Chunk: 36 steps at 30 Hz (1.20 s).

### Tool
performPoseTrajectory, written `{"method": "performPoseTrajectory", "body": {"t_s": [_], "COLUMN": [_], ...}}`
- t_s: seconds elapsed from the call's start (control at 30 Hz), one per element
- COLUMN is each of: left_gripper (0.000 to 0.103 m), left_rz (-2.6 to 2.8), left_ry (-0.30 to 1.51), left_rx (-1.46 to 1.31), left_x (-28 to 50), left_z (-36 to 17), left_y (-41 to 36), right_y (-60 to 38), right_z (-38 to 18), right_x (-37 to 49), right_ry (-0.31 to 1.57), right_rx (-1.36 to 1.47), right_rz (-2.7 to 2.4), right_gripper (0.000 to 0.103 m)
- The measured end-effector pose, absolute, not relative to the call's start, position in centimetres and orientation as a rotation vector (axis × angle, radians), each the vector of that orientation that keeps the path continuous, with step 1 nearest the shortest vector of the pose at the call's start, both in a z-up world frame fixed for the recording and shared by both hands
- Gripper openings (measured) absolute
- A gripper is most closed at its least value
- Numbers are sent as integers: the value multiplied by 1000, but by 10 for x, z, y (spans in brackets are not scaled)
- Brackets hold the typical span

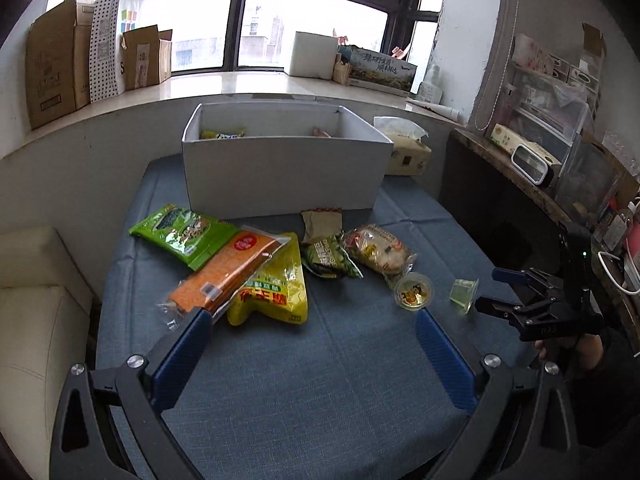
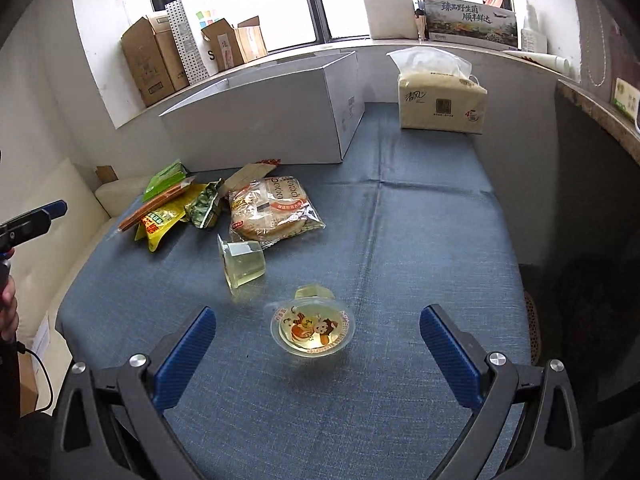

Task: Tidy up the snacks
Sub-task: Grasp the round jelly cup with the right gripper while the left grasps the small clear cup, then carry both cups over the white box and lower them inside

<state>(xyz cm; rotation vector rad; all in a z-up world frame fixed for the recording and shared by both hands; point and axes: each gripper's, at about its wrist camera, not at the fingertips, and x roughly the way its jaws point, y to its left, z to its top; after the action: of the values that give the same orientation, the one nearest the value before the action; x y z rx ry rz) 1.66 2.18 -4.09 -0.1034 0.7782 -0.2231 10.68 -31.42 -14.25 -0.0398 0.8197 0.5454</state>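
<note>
Both the left gripper [image 1: 312, 322] and right gripper [image 2: 318, 320] are wide apart, empty. A small jelly cup [image 2: 312, 330] sits upright near the right one; likely light, slippery, squashable, best gripped across its sides.

bare cloth [image 2: 420, 240] right of snacks [image 2: 224, 208]; white box [image 2: 280, 120] perhaps blocks behind.

A blue cloth [image 2: 420, 220] covers the table, bearing a white box [image 1: 280, 172] and a tissue pack [image 2: 440, 104] at the far end. Before the box lie a green bag [image 1: 182, 234], an orange pack [image 1: 224, 272] over a yellow bag [image 1: 280, 292], a bread packet [image 2: 272, 208] and 2 jelly cups [image 2: 312, 328], 1 apparently on its side [image 2: 242, 264].
</note>
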Motion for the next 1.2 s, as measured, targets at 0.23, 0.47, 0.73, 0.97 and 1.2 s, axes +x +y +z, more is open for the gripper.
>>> {"method": "performPoseTrajectory", "body": {"t_s": [0.23,0.47,0.73,0.97,1.2], "left_gripper": [103,103,103,103,52], "left_rz": [-264,-351,-475,-509,-474], "left_ry": [829,852,888,944,1004], "left_rx": [-92,-42,30,48,61], "left_x": [20,33,72,107,118], "left_z": [-55,-61,-78,-105,-126], "left_y": [1,-33,-98,-127,-125], "right_y": [-298,-302,-330,-373,-389], "right_z": [-156,-149,-127,-122,-135], "right_x": [109,98,81,61,58], "right_ry": [841,811,782,767,795], "right_rx": [-111,-105,-47,57,123], "right_rz": [563,595,527,466,448], "right_gripper": [52,51,51,51,51]}}
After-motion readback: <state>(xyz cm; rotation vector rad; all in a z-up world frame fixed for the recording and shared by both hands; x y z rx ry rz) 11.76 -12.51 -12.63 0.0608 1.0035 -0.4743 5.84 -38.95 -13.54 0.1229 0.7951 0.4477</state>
